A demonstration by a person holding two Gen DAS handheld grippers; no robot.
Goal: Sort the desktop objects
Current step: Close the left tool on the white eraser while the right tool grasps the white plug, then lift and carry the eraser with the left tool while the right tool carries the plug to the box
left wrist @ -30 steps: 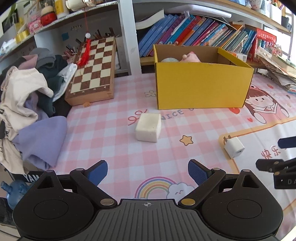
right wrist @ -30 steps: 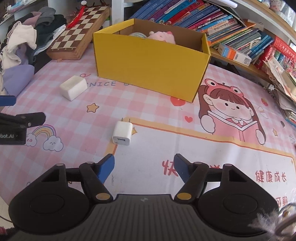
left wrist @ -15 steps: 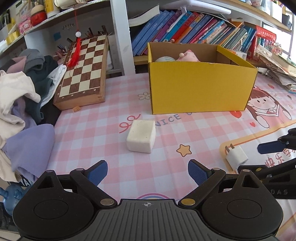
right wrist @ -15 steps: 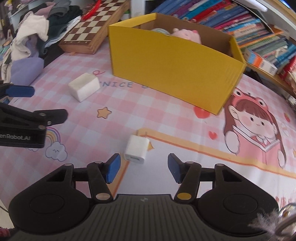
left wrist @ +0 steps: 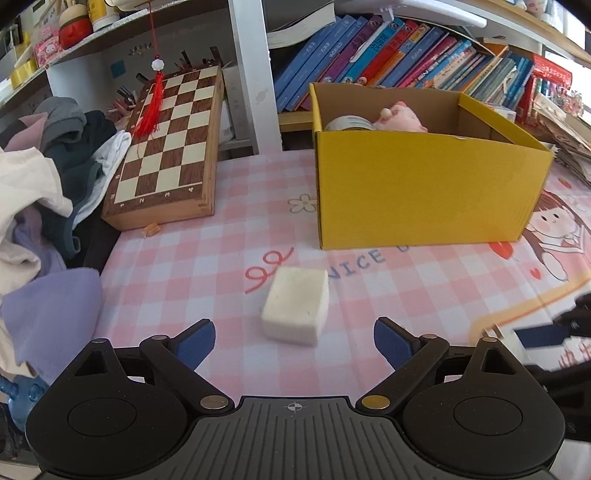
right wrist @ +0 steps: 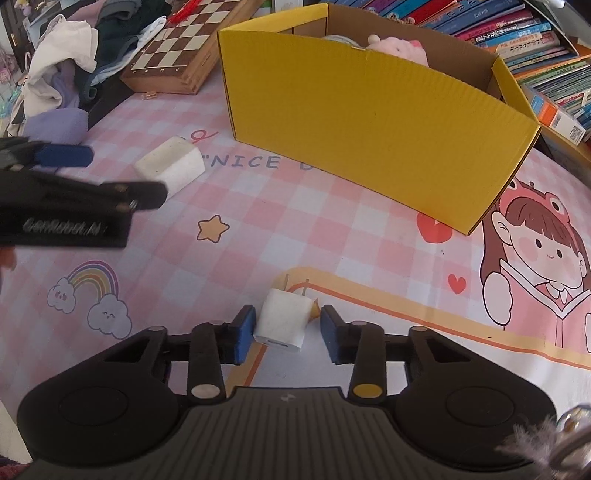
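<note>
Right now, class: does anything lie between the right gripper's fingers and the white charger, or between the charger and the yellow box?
Nothing visible does. The right gripper already straddles the white charger, jaws open. Only bare mat lies between it and the yellow box, whose near wall it must clear.

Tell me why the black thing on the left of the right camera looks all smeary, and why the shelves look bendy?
Right wrist view: the left gripper is motion-blurred, its lettering smeared; the charger stays sharp. Left wrist view: the fisheye lens curves the shelves and the box near the edges.
</note>
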